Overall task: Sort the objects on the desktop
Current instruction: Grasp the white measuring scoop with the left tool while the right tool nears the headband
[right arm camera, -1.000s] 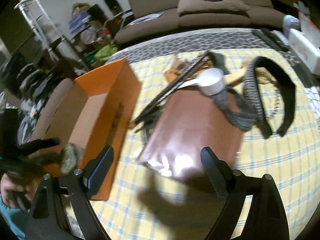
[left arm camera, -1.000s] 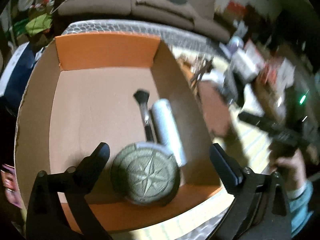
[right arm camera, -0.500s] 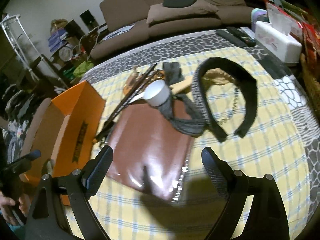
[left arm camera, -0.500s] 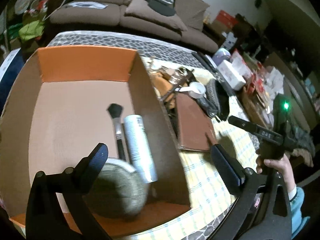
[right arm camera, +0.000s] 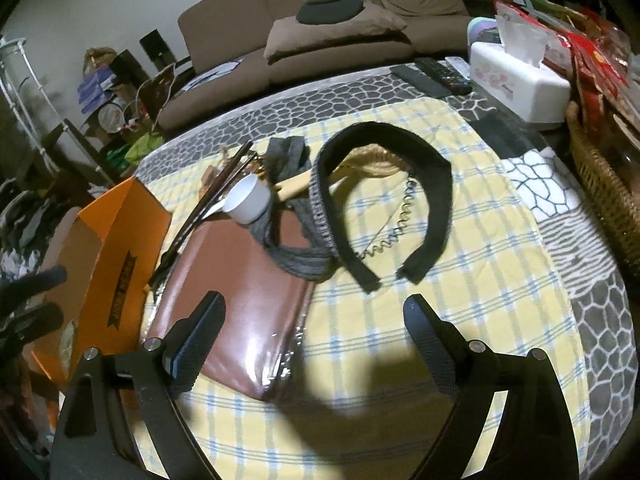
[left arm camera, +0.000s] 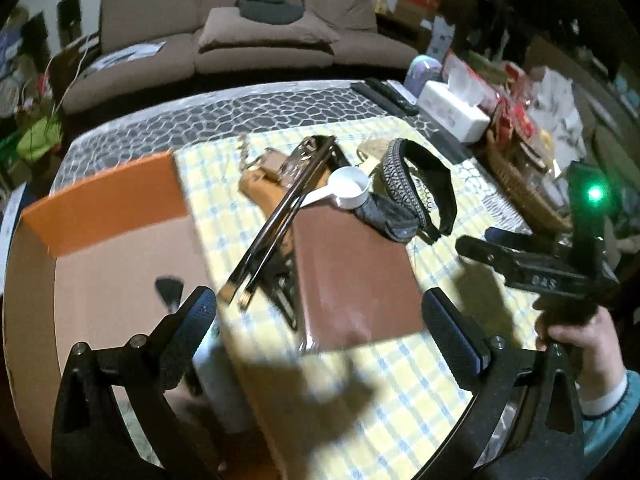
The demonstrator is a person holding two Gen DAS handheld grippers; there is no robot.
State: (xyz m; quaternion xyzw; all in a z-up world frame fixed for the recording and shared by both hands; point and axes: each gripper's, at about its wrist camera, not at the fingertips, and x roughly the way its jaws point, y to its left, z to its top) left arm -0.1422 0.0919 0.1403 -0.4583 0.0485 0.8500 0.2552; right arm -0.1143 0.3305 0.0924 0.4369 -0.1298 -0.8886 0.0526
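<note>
The left gripper (left arm camera: 316, 316) has swung from above the orange box (left arm camera: 108, 200) toward 3 o'clock, over the brown wallet (left arm camera: 352, 272). The round compass disc, between its fingers earlier, is out of view. Jaws remain spread.

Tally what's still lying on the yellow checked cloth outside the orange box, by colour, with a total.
Brown: 1, the wallet
White: 1, the scoop
Black: 2, the headband and chopsticks
Grey: 1, the knit cloth
Total: 5; the tan bits behind are too jumbled to count.
</note>
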